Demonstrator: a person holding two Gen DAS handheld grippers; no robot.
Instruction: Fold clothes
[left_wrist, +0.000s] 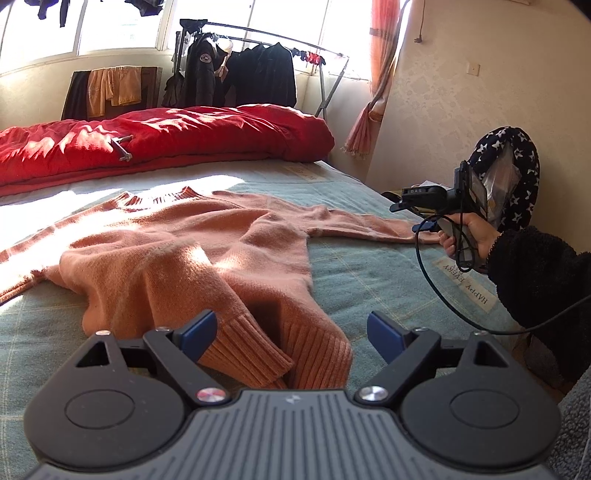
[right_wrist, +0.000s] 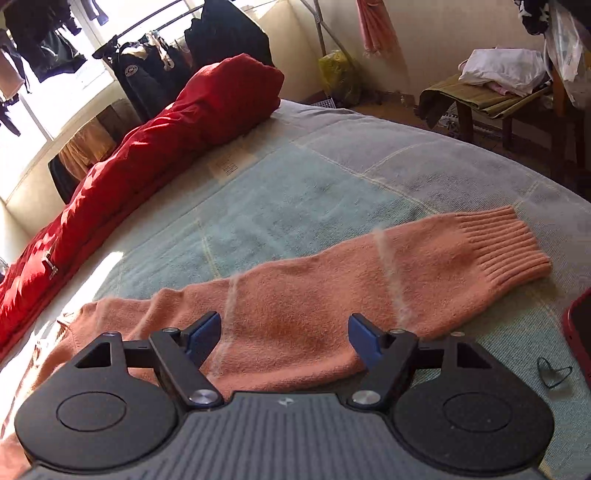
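A salmon-pink knitted sweater (left_wrist: 166, 266) lies rumpled on the bed, neck towards the far side. Its ribbed hem (left_wrist: 258, 350) is bunched just in front of my left gripper (left_wrist: 291, 332), which is open with the hem between its blue pads and nothing clamped. One sleeve (right_wrist: 314, 306) stretches out flat to the right and ends in a ribbed cuff (right_wrist: 509, 247). My right gripper (right_wrist: 284, 332) hovers open over the upper part of that sleeve. In the left wrist view a hand (left_wrist: 465, 236) in a black fleece sleeve holds that gripper near the cuff.
The bed has a pale green blanket (right_wrist: 295, 192). A red quilt (left_wrist: 166, 136) is rolled along its far side, with a clothes rack (left_wrist: 258, 66) behind. A red phone (right_wrist: 580, 332) and a small dark loop (right_wrist: 554, 371) lie near the cuff. A chair (right_wrist: 498, 92) with laundry stands beyond.
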